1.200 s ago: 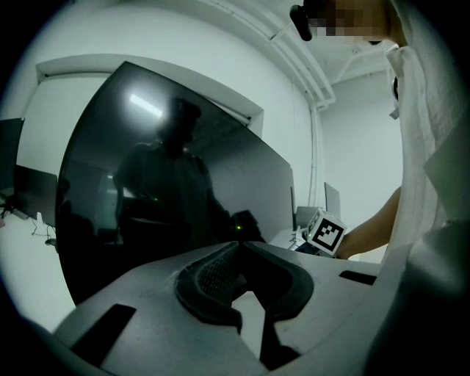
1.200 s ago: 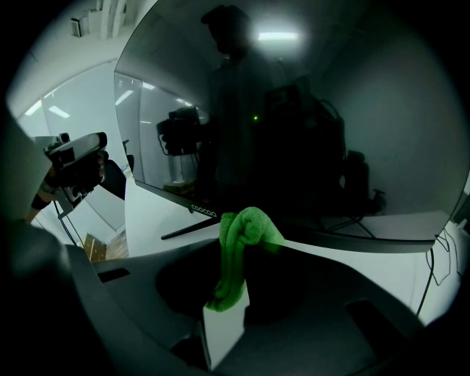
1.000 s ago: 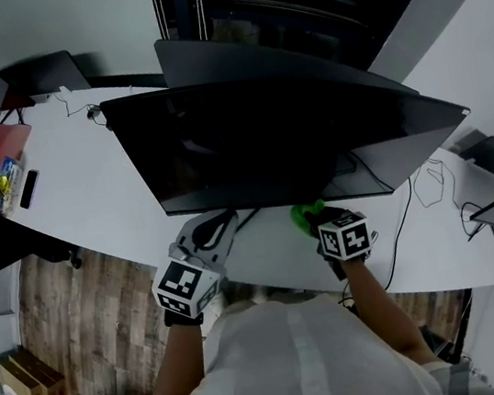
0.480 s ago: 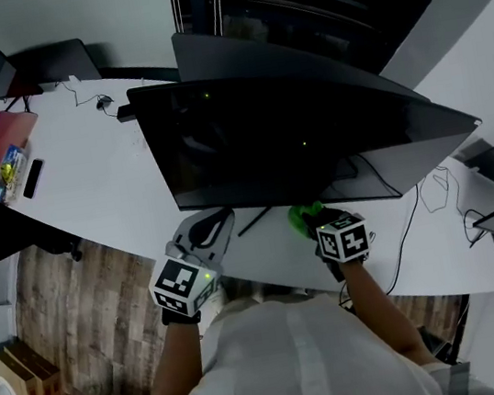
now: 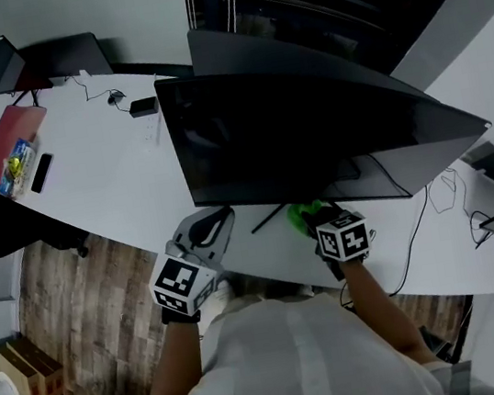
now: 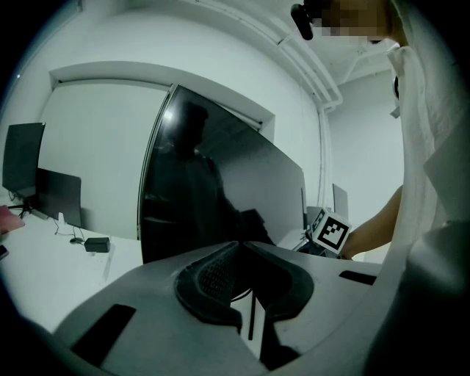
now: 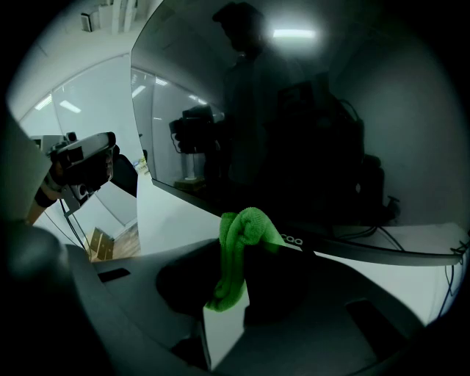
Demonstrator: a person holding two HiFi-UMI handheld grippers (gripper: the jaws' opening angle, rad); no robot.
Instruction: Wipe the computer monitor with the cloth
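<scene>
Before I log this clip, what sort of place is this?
Probably an office or lab workstation: a long white desk carries a large computer monitor, more screens stand at its far corner, and cables trail across it.

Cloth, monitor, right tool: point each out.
cloth (image 7: 248, 224), right gripper view, bunched top fold
monitor (image 5: 304, 132), head view, middle of dark screen
right tool (image 7: 233, 270), right gripper view, midway between its tips, where they pinch the cloth

Desk (image 5: 105, 182) left of monitor (image 5: 312, 135) open; cable (image 5: 411, 233) crosses desk on rt side.
</scene>
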